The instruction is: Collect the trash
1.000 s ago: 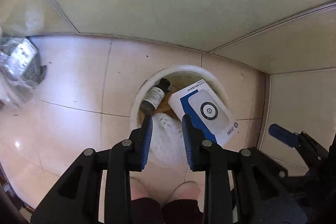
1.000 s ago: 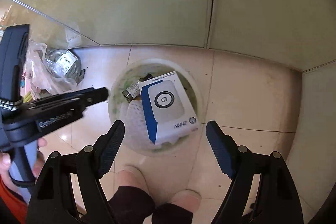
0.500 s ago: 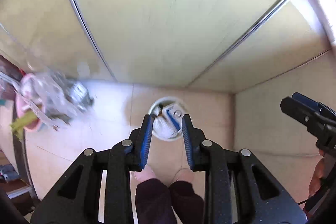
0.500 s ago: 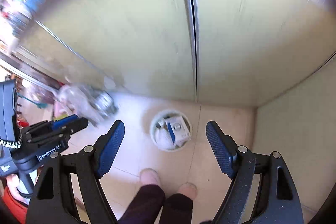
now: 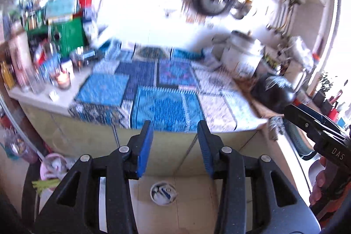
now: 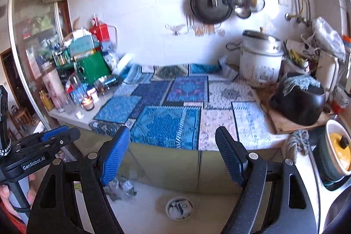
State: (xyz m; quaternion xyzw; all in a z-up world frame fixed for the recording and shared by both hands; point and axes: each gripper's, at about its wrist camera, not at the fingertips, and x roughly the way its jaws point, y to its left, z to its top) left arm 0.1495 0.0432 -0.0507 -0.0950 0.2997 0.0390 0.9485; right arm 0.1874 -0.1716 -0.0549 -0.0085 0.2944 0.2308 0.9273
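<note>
Landmark: the patchwork blue mat (image 6: 169,115) covering the counter (image 6: 65,116).

Left of the mat: a dense cluster of jars, bottles and a green box (image 6: 92,68), with a lit candle jar (image 6: 88,104) at the counter's front corner. A small white scrap (image 6: 79,115) lies just beside the candle, near the mat's left edge; too small to tell if it is trash.

Below the mat, on the floor in front of the cabinet doors: the white waste bin (image 6: 178,208), already holding a blue-and-white box and other bits. A crumpled clear plastic bag (image 6: 119,186) lies on the floor left of the bin.

On the mat itself: nothing loose is visible.

Right of the mat: a white rice cooker (image 6: 260,60) at the back and a black pot (image 6: 299,101) on a wooden board.

Left gripper (image 5: 173,146): jaws opening, nothing between them, aimed at the mat's front edge. Right gripper (image 6: 171,152): jaws wide apart, empty, also over the mat's front edge.

Step, as a judgement: between pickups, both tools free and scanning the counter for the next piece. The next move calls for choosing a target, likely the scrap by the candle or the floor bag, lowering one gripper onto it, pinching, then carrying it to the bin.
</note>
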